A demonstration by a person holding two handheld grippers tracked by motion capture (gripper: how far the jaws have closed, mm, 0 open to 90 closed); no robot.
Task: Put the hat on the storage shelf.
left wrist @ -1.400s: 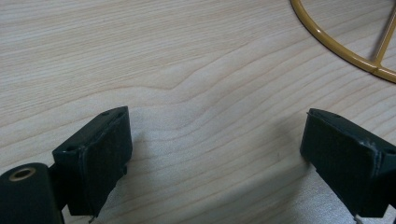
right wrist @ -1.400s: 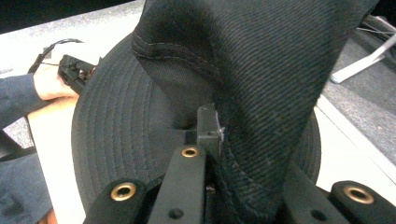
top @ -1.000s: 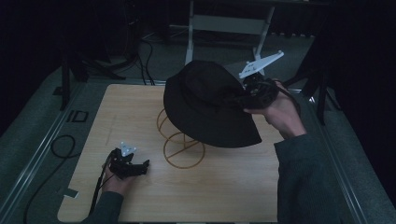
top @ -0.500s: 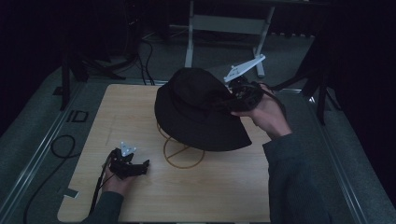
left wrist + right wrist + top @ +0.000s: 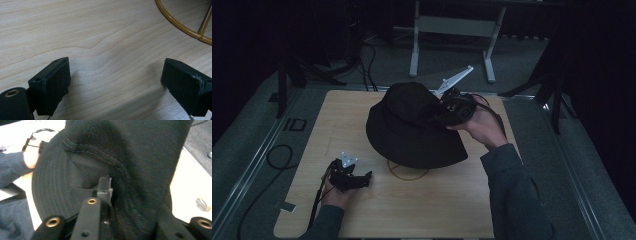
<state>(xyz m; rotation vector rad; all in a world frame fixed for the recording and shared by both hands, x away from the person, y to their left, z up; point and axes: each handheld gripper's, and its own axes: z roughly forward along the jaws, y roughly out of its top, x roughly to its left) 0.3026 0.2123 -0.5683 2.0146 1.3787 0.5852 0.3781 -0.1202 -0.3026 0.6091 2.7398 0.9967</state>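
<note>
Hat [image 5: 412, 130] is sitting over a wire stand [image 5: 407, 172] mid-worktop [image 5: 377, 210], covering all but the stand's base ring. Right claw [image 5: 443, 114] is at the hat's crown/brim seam w/ fabric between its jaws; jaws have just been opening, grip looks slack. Left claw [image 5: 362, 176] is resting on the worktop near the ring, jaws apart, nothing between. Cables [image 5: 277, 157] are lying on the floor beside.

The left claw [image 5: 362, 176] is held low and level in the left hand [image 5: 337, 192], its jaws spread wide with nothing between them. The right claw [image 5: 443, 116] is carried higher in the right hand [image 5: 482, 127], forearm angled inward, its jaws having just been opening with black fabric between them.
</note>
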